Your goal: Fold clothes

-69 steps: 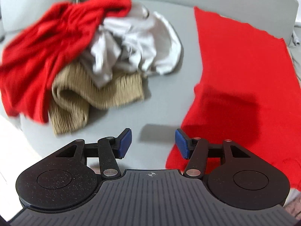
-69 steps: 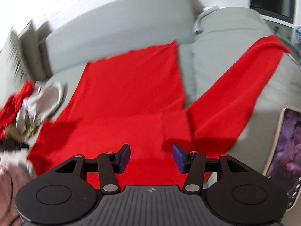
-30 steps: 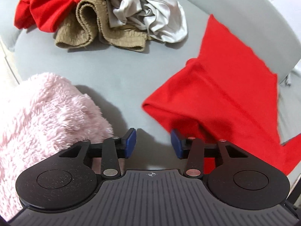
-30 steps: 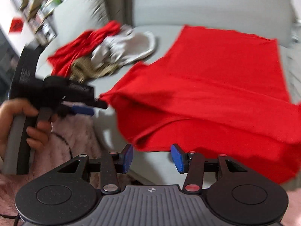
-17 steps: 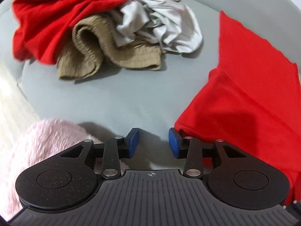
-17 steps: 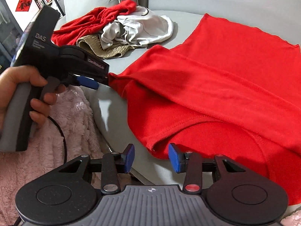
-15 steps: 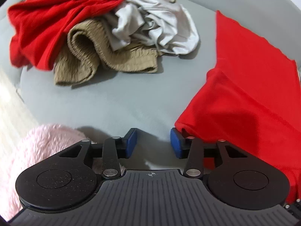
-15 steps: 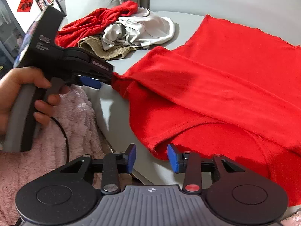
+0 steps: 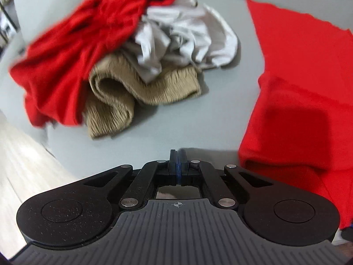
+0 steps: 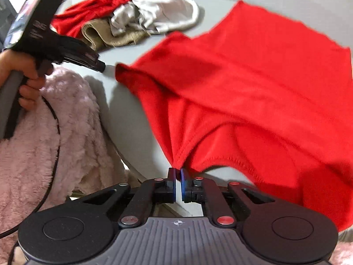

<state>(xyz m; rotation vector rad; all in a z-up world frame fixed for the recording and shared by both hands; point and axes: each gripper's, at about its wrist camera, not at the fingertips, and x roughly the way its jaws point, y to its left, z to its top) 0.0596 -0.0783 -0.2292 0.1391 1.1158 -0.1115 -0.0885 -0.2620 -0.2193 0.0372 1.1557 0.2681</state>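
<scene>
At the left, the left hand-held gripper (image 10: 102, 66) is closing its jaws with nothing between them, just beside the red garment (image 10: 253, 84) spreading across the grey sofa (image 9: 176, 119). The right hand-held gripper (image 10: 178, 172) is pinching that garment's near hem. Crumpled clothes (image 9: 123, 50) are lying behind.

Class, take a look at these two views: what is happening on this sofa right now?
A person is folding laundry with a hand-held tool in each hand. The right tool has pinched the near edge of a red shirt spread on the grey sofa. The left tool is closing with nothing visible between its pads, just beside the shirt's corner. A pile of unfolded clothes waits further back.
</scene>
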